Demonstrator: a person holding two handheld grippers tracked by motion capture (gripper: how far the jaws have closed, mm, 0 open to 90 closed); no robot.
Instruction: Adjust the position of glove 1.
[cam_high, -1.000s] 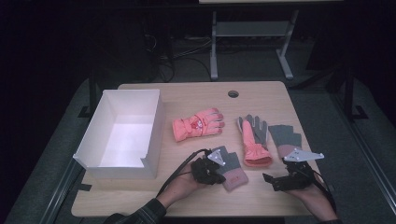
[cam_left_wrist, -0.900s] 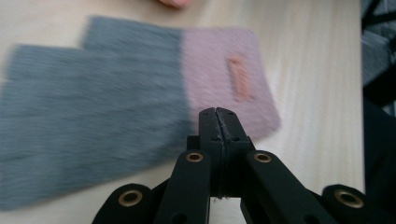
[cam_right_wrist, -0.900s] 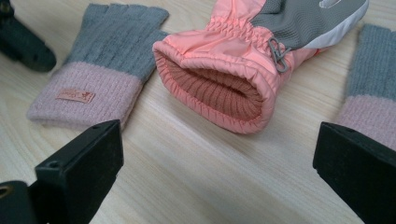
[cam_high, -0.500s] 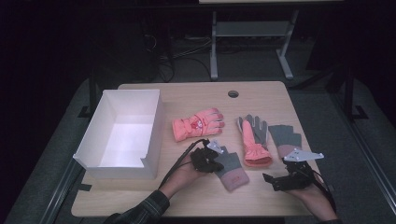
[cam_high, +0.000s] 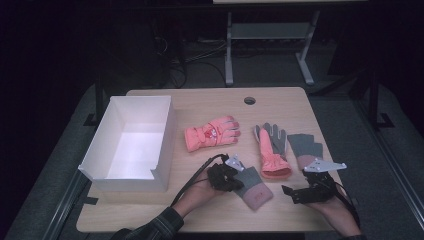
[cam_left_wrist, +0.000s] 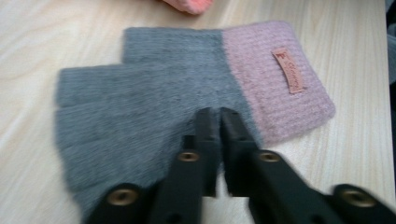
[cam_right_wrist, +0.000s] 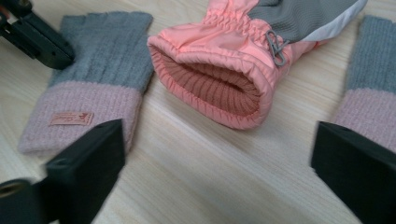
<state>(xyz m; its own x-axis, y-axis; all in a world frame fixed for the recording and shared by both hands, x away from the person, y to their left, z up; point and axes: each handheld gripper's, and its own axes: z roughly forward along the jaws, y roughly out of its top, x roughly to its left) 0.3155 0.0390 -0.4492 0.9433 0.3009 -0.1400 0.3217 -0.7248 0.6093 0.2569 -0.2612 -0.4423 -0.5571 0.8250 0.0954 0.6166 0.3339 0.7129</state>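
Left claw (cam_high: 231, 176) sits on grey/pink knit mitt (cam_high: 252, 185), near-centre of surface (cam_high: 210, 100). In left gripper view its jaws are together w/ only a sliver of gap, tips pressed on the grey part of the mitt (cam_left_wrist: 154, 98); whether any fabric is pinched betw. them can't be told. Pink cuff w/ small sewn label (cam_left_wrist: 288, 70) lies just right of the tips; grey finger end spreads to their left.

Right claw (cam_high: 305, 192) rests on surface at near right, jaws wide apart, nothing betw. them. Straight ahead of it in right gripper view: open cuff of coral ski glove (cam_right_wrist: 219, 88), grey palm up. Ahead-left: same knit mitt (cam_right_wrist: 88, 79), left claw (cam_right_wrist: 35, 37) on its far end. Ahead-right, just beside the right jaw: second knit mitt (cam_right_wrist: 369, 84), pink cuff toward the claw.

Beyond left claw: another coral glove (cam_high: 212, 132), flat. Further left of it: white open box (cam_high: 132, 142), apart from the gloves.
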